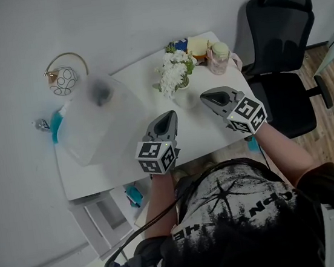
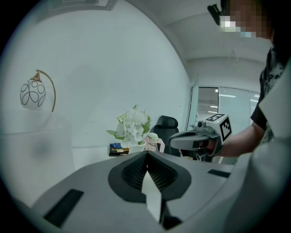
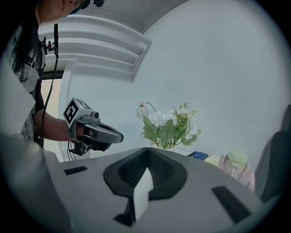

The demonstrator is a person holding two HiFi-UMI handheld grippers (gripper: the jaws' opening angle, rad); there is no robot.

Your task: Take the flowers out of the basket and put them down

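Observation:
A bunch of white flowers [image 1: 174,72] with green leaves stands upright in a small white container [image 1: 184,96] at the back of the white table [image 1: 128,159]. My left gripper [image 1: 170,116] hovers just in front and to the left of it, and my right gripper [image 1: 204,98] sits close on its right side. Neither touches the flowers. In the left gripper view the jaws [image 2: 146,153] are shut on nothing, with the flowers [image 2: 132,127] beyond them. The right gripper view shows the same: my right gripper [image 3: 147,150] is shut and empty, short of the flowers [image 3: 169,125].
A frosted plastic box [image 1: 95,118] stands on the table's left part, with a round ornament on a gold hook [image 1: 63,76] behind it. A green-lidded jar [image 1: 219,55] and yellow items [image 1: 198,46] sit at the back right corner. A black office chair [image 1: 278,54] stands to the right.

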